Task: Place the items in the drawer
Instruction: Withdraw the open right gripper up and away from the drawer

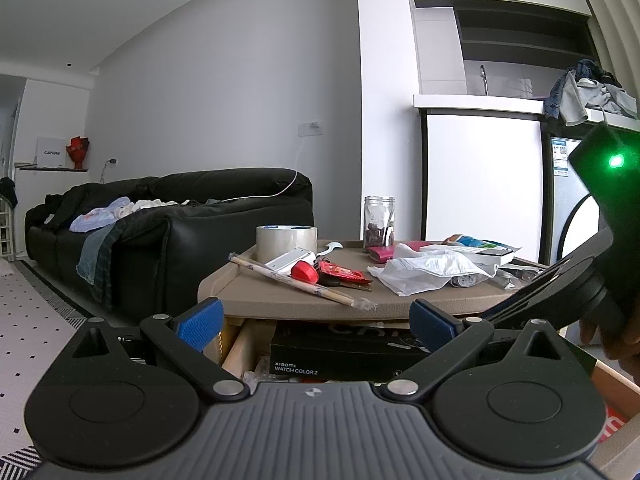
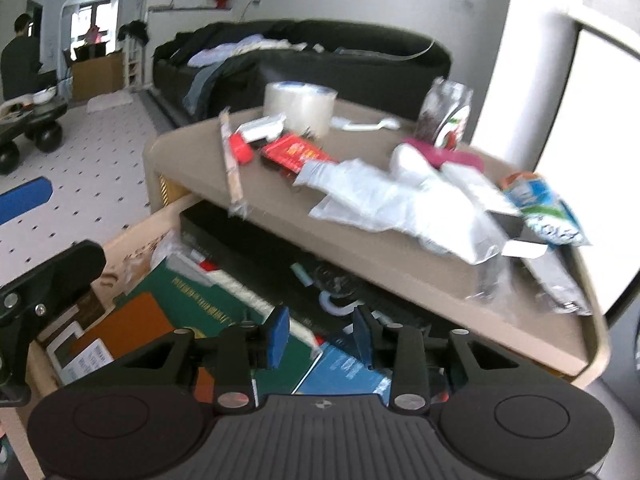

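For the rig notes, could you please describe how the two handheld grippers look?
Both the left gripper and the right gripper have matte black linkage arms with silver pivot pins, blue ribbed finger pads, and a grey ribbed centre plate flanked by round black discs.

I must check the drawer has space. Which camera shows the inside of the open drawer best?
The right wrist view: it looks down into the drawer, crowded with books. The left wrist view shows only its front edge and a black watch box.

Left tool [image 1: 316, 326] gapes wide and empty; right tool [image 2: 320, 334] half-spread, empty.
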Motion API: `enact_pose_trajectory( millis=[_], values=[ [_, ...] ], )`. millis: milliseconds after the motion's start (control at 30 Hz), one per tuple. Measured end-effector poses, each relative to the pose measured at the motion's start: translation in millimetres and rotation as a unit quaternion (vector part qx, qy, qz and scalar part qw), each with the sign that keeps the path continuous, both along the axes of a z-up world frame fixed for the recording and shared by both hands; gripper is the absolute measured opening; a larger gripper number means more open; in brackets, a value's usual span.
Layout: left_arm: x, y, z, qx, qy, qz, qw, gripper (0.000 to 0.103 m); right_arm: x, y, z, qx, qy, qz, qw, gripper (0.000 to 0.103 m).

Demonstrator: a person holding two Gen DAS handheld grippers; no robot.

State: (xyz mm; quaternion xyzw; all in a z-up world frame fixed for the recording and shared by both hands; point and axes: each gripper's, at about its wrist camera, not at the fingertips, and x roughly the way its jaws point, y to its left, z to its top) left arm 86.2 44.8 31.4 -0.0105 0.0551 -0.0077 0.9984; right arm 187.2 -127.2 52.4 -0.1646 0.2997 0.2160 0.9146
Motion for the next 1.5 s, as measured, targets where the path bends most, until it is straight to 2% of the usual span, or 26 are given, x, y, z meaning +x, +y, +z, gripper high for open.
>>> enact_pose_trajectory(
  millis=[200, 267, 533, 600, 833, 967, 1200, 1333, 1500],
  values=[
    [0, 0, 0, 0.001, 0.000, 0.000, 1.0000, 0.102, -11, -7, 8, 0.008, -0.058, -0.034, 0.998, 0.051],
    [0, 0, 0, 0.002, 0.000, 0.000, 1.0000, 0.102, -13, -10, 10, 0.014, -0.067, -0.040, 0.997, 0.061],
    [1, -2, 1, 0.003, 0.000, 0.002, 1.0000, 0.102, -26, -15, 17, 0.020, -0.126, -0.078, 0.989, 0.065],
    [0, -2, 1, 0.003, 0.000, 0.000, 1.0000, 0.102, -27, -14, 17, 0.018, -0.134, -0.078, 0.988, 0.069],
    [-1, -1, 1, 0.002, -0.002, 0.004, 1.0000, 0.102, -30, -23, 21, 0.041, -0.146, -0.102, 0.983, 0.071],
    [0, 0, 0, 0.000, 0.000, 0.002, 1.0000, 0.102, -31, -29, 23, 0.056, -0.152, -0.113, 0.980, 0.079],
    [1, 0, 1, 0.004, 0.000, 0.001, 1.0000, 0.102, -42, -30, 27, 0.063, -0.189, -0.127, 0.972, 0.079],
    [0, 0, 1, 0.006, -0.001, -0.001, 1.0000, 0.102, -52, -31, 27, 0.093, -0.176, -0.124, 0.972, 0.079],
    [0, 0, 0, 0.006, -0.002, 0.000, 1.0000, 0.102, -79, -33, 19, 0.114, -0.193, -0.141, 0.964, 0.079]
  ],
)
